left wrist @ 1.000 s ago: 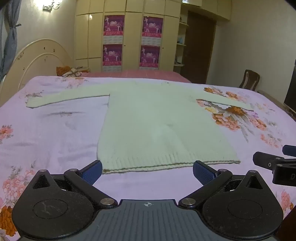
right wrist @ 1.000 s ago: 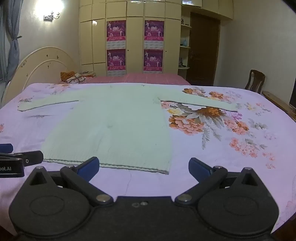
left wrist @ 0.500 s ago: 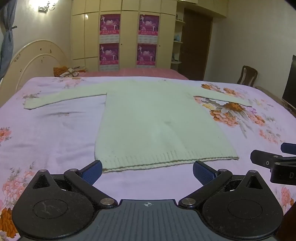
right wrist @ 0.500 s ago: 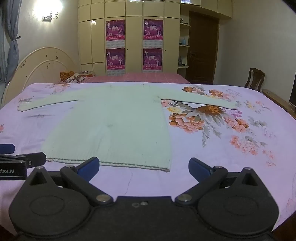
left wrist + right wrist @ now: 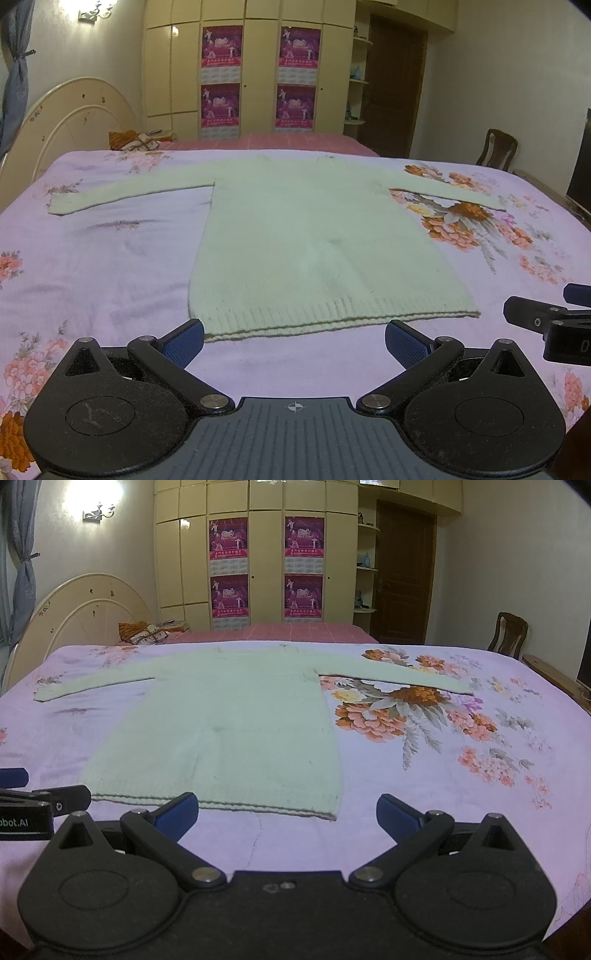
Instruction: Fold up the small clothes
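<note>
A pale green knit sweater (image 5: 314, 236) lies flat on the bed with both sleeves spread out; it also shows in the right wrist view (image 5: 229, 731). Its ribbed hem (image 5: 332, 317) faces me. My left gripper (image 5: 293, 341) is open and empty, just short of the hem's left half. My right gripper (image 5: 286, 814) is open and empty, just short of the hem's right corner (image 5: 330, 814). The right gripper also shows at the right edge of the left wrist view (image 5: 546, 325), and the left gripper at the left edge of the right wrist view (image 5: 37, 805).
The bed has a lilac floral sheet (image 5: 92, 266). A cream headboard (image 5: 70, 122) stands at the left. Folded cloth (image 5: 147, 633) lies at the far side. A wardrobe with posters (image 5: 258, 77), a door (image 5: 400, 572) and a wooden chair (image 5: 508, 633) stand behind.
Both grippers have risen and tilted slightly, so the sweater sits a little lower in view. Jaws stay open; the sweater has not moved.
</note>
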